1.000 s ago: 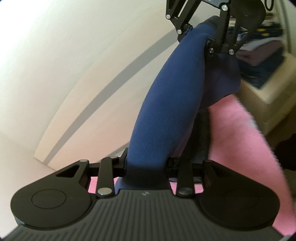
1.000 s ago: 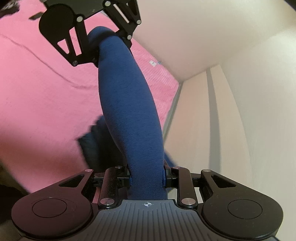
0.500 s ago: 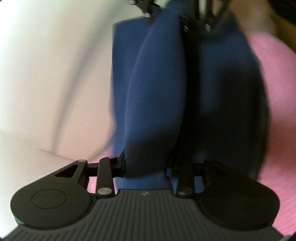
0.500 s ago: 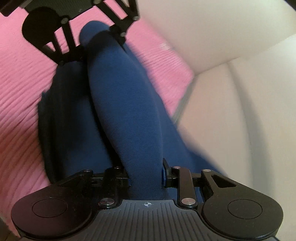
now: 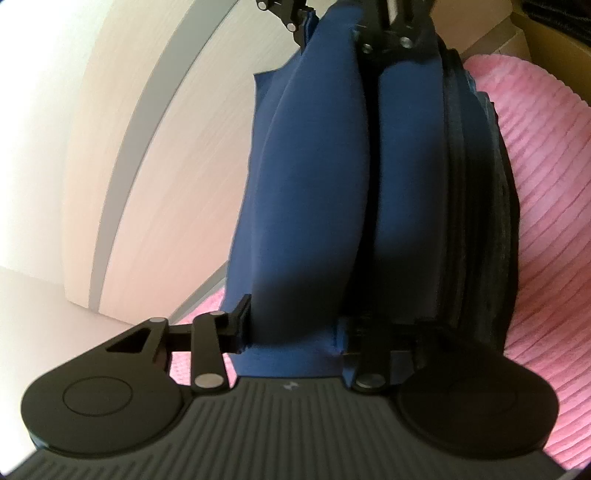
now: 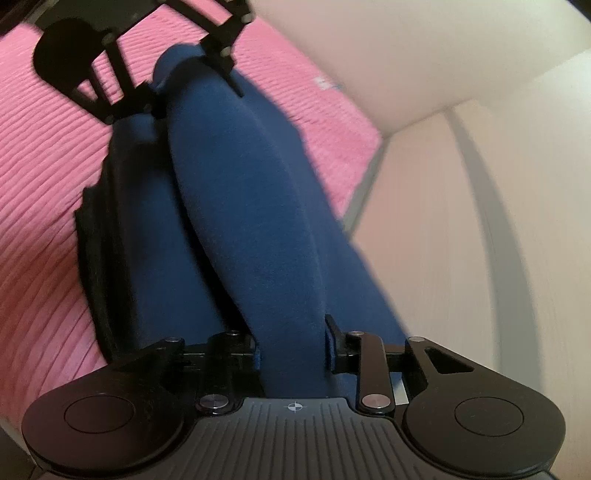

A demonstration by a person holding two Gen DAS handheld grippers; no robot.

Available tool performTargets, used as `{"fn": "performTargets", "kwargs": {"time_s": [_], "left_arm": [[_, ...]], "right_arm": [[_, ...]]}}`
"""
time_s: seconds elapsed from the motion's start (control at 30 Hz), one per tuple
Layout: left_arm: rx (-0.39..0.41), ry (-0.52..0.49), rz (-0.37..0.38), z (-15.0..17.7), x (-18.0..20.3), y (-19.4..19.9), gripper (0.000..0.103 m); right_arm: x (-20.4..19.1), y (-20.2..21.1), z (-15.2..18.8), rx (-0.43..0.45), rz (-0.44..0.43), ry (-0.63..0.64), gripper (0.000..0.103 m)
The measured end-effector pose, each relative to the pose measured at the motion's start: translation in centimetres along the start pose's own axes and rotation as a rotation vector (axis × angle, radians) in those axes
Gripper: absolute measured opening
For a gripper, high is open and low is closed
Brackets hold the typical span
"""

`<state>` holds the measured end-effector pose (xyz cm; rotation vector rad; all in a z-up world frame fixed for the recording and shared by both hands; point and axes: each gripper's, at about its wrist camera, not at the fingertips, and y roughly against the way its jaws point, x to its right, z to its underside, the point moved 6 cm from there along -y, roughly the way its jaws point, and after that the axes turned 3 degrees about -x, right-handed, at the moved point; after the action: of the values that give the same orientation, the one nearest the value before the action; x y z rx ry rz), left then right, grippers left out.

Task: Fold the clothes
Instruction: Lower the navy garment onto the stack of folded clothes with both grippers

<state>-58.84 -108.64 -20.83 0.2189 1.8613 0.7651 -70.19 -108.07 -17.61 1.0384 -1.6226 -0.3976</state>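
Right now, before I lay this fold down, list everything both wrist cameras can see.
blue garment: one, navy blue, bunched into a roll stretched between the two grippers, its lower folds resting on the pink cover.
pink cover: one, pink, ribbed, spread under the garment.
panel: pale beige with a grey stripe, standing along the far edge of the cover.
cardboard box: one, tan, top right corner of the left wrist view, contents unclear.
left gripper: one, black, clamped on one end of the roll.
right gripper: one, black, its jaws closing on the other end of the roll.
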Motion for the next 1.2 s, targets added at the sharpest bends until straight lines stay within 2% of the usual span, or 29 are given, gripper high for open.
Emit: {"fn": "performTargets", "kwargs": {"time_s": [0.1,0.13,0.17,0.23,0.3,0.47,0.53,0.67,0.73,0.8,0.9,1.0,1.13,1.2], "left_arm": [[0.010,0.017,-0.008,0.6,0.2,-0.2,0.037],[-0.003,-0.007,0.003,0.9,1.2,-0.5,0.040],[-0.014,-0.043,0.001,1.2,2.2,-0.9,0.042],[-0.021,-0.098,-0.022,1.5,3.5,-1.1,0.041],[-0.024,-0.080,-0.030,1.7,3.2,-0.4,0.044],[-0.040,0.047,0.003,2.5,2.0,1.8,0.047],[-0.058,0.130,0.028,3.1,1.0,3.3,0.046],[-0.083,0.449,0.096,4.9,-2.3,5.5,0.044],[-0.065,0.594,0.106,5.3,-4.2,6.5,0.044],[-0.040,0.696,0.103,4.9,-6.1,6.8,0.044],[-0.033,0.786,0.151,3.9,-7.1,4.8,0.044],[-0.107,0.835,0.227,4.3,-6.4,2.0,0.042],[-0.147,0.826,0.235,5.7,-6.5,1.9,0.042],[-0.150,0.802,0.231,4.6,-5.6,1.1,0.040]], "right_arm": [[-1.5,0.5,-0.4,-0.019,-0.014,0.019,0.029],[-2.5,0.1,-0.7,-0.026,-0.011,0.042,0.032],[-3.5,-0.5,-1.1,-0.031,-0.003,0.066,0.041],[-5.6,-1.6,-1.8,-0.041,0.014,0.115,0.042],[-4.8,-1.5,-2.4,-0.039,-0.002,0.086,0.042],[-3.7,-0.7,-2.5,-0.058,-0.017,0.068,0.042],[-3.6,-1.1,-2.2,-0.059,-0.031,0.036,0.042],[-3.2,-0.6,-1.7,-0.066,-0.077,-0.070,0.042],[-2.5,-0.1,-1.7,-0.069,-0.097,-0.125,0.042],[-2.5,0.0,-1.7,-0.073,-0.093,-0.154,0.043],[-3.6,-0.4,-1.5,-0.076,-0.081,-0.147,0.043],[-3.8,-0.2,-1.4,-0.071,-0.103,-0.135,0.044],[-1.0,1.2,-1.8,-0.068,-0.213,-0.313,0.044],[1.0,2.0,-2.4,-0.029,-0.301,-0.461,0.044]]}}
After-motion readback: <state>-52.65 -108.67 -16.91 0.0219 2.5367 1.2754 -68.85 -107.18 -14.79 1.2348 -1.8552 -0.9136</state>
